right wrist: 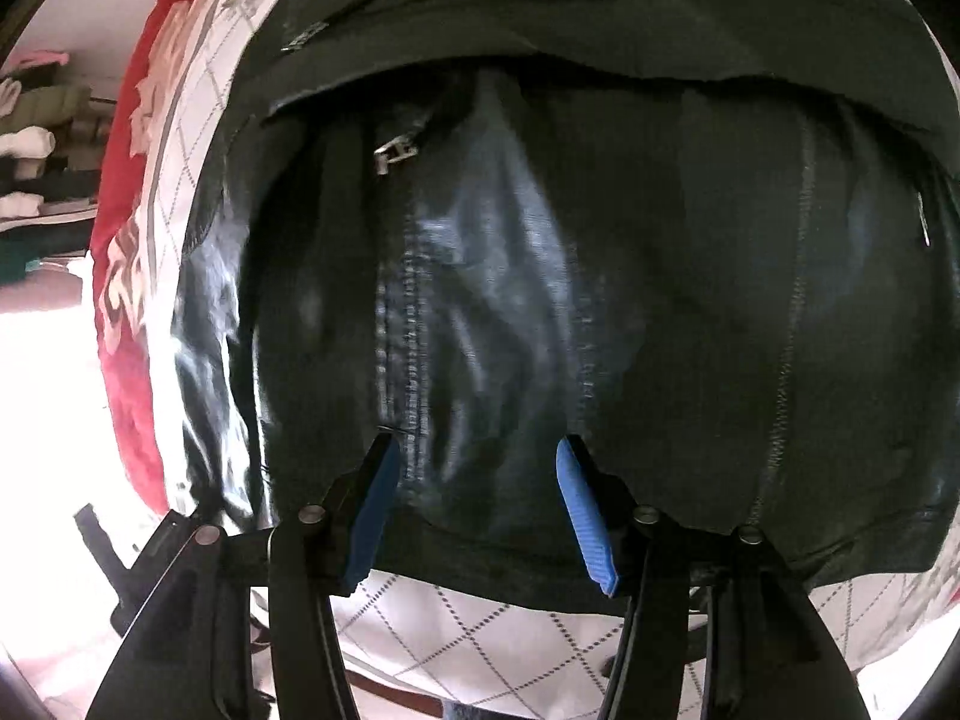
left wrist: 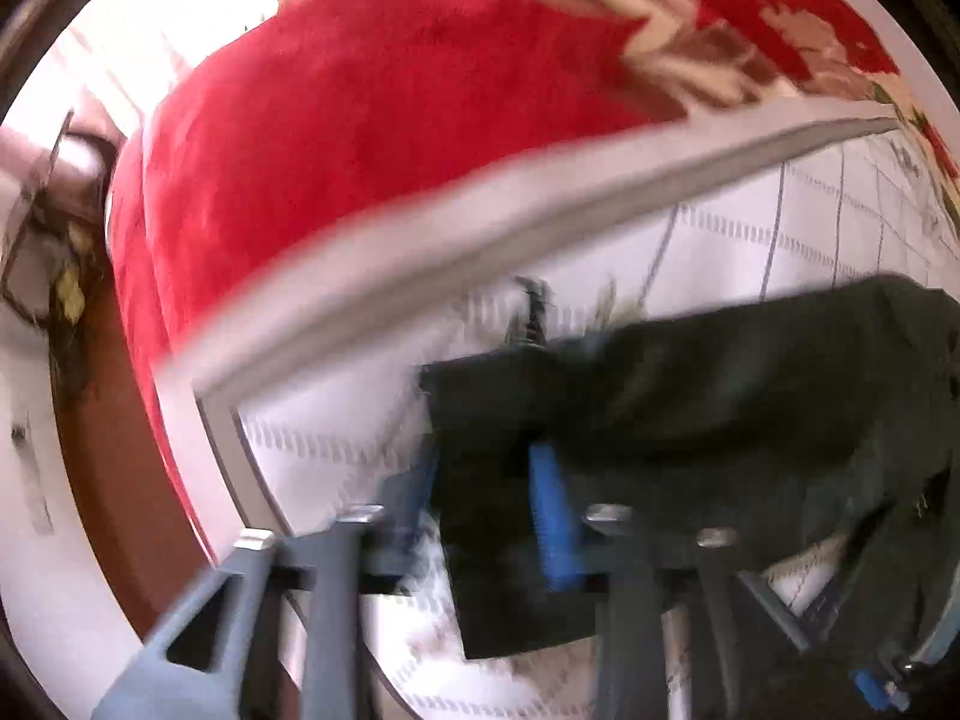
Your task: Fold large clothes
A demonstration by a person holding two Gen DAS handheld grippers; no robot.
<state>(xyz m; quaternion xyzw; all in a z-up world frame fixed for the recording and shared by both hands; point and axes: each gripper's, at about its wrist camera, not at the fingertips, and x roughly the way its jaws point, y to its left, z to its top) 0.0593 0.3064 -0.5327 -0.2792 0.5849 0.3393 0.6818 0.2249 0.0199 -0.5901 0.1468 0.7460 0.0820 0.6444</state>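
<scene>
A black leather jacket (right wrist: 570, 276) lies spread on a white quilted bedcover (right wrist: 480, 648). It fills the right wrist view, with a zipper pull (right wrist: 393, 153) at upper left. My right gripper (right wrist: 477, 450) is open, and its blue pads (right wrist: 585, 516) straddle the jacket's near hem just above it. In the blurred left wrist view a corner of the jacket (left wrist: 690, 396) hangs between the blue pads (left wrist: 552, 516) of my left gripper (left wrist: 486, 480), whose jaws stand apart with the corner between them.
A red blanket (left wrist: 372, 138) with a cream pattern covers the far side of the bed (left wrist: 750, 228); it also shows in the right wrist view (right wrist: 129, 360). Shelves of folded clothes (right wrist: 30, 138) stand at the far left. A brown floor strip (left wrist: 114, 450) lies beside the bed.
</scene>
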